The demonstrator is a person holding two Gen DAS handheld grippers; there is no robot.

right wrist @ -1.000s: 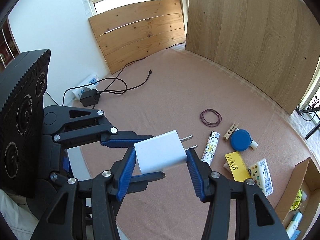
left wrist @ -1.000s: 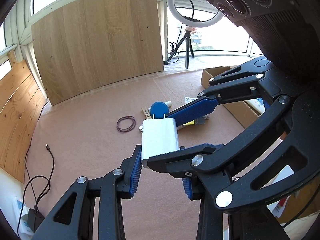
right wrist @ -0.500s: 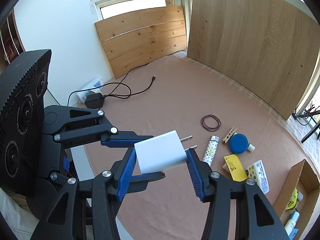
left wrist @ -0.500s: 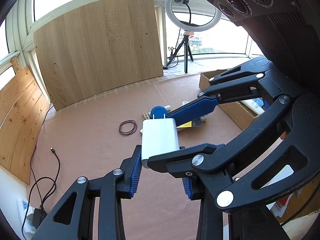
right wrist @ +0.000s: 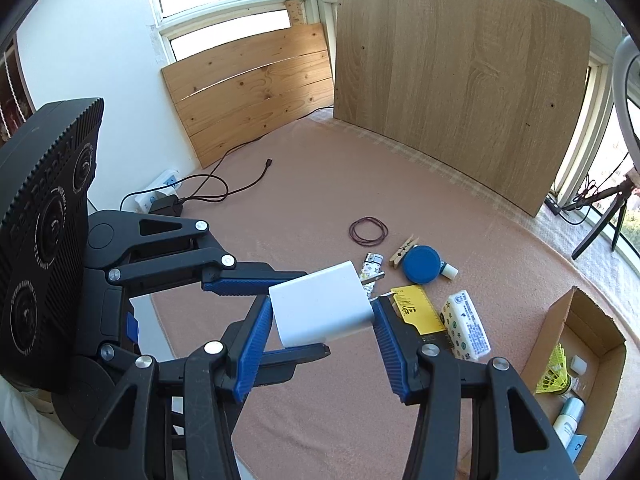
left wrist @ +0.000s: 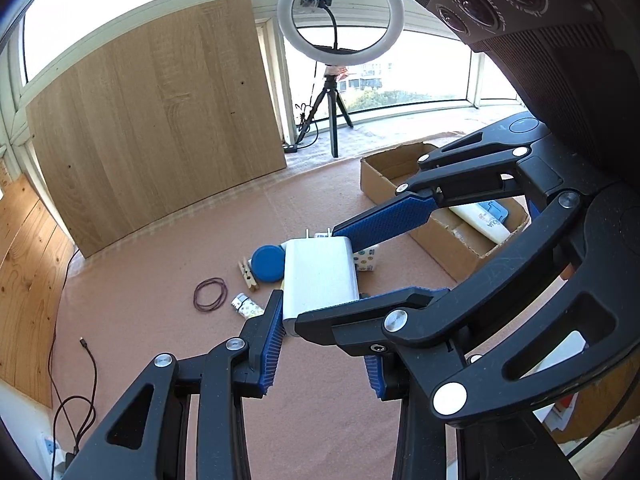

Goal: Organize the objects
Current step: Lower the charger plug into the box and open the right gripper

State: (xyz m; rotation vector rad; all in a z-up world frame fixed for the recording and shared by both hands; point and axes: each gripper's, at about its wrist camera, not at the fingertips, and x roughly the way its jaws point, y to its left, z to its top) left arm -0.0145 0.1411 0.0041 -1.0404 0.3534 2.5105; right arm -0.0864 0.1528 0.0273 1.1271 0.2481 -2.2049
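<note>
a white usb wall charger (right wrist: 322, 307) is held in the air above the pink mat (right wrist: 360, 184), its two prongs pointing away toward the scattered items. it is gripped by both claws at once: the right claw (right wrist: 323, 326) is closed on its two short sides, and the left claw (left wrist: 316, 284) is closed across it from the other direction, as seen in the left wrist view where one blue pad is pressed along the charger's far edge. the double grip is judged to be a handover or a re-grip, so that the block can be turned or carried without slipping.

just beyond the charger, left on the mat, are a patterned lighter (right wrist: 372, 266), a wooden clothespin (right wrist: 404, 251), a round blue lid (right wrist: 422, 265), a yellow ruler card (right wrist: 416, 306), a tissue packet (right wrist: 466, 326) and a loop of dark rubber bands (right wrist: 368, 231). these are judged to be waiting their turn.

to the right a cardboard box (right wrist: 580, 320) stands open, with a yellow shuttlecock (right wrist: 554, 372) and a small bottle (right wrist: 566, 416) already inside; it is taken to be the destination, and the charger is well apart from it.

a power strip and cable (right wrist: 192, 188) lie near the wall.
</note>
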